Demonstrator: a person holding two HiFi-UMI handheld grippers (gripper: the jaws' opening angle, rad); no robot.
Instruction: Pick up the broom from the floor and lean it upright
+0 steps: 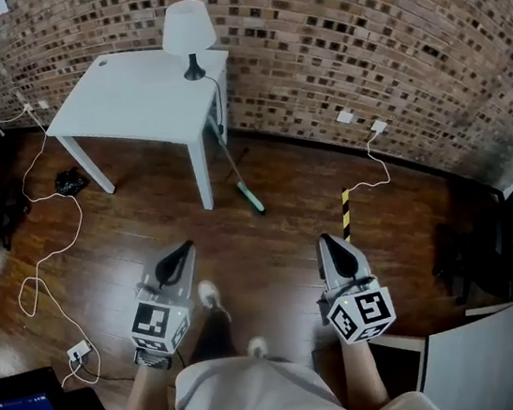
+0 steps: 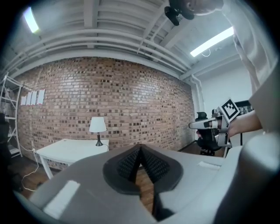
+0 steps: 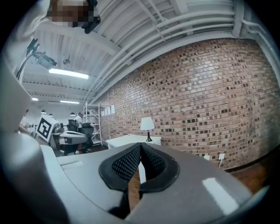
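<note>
Plainly you are at the approach, with nothing picked up yet; the wooden floor (image 1: 280,234) spreads ahead of you to the brick wall (image 1: 383,30), and the white bench (image 1: 128,99) stands against that wall with a lamp (image 1: 188,31) at its far edge; the broom (image 1: 229,160) is beside the bench's near right leg, its teal head (image 1: 252,200) down on the floor and its thin handle running back toward the bench's corner by the wall; from this steep angle you cannot tell whether the handle lies flat or is propped on the bench's edge, so judge that once you are closer; both your tools are well apart from it, held out on either side of your feet; the left claw (image 1: 183,249) is clenched on nothing, its pads meeting tip to tip in its own view, and the right claw (image 1: 329,239) is likewise clenched and empty; the next move, as I read it, calls for closing the gap to the bench's right side, spreading one claw before you reach down, and taking the handle partway along, since so thin a shaft is likely to swing if caught near one end; the second claw can steady it higher up as you tip it upright; the wall just right of the bench looks the handiest place to lean it; mind the white cable (image 1: 52,266) looped on the floor to your left.
</note>
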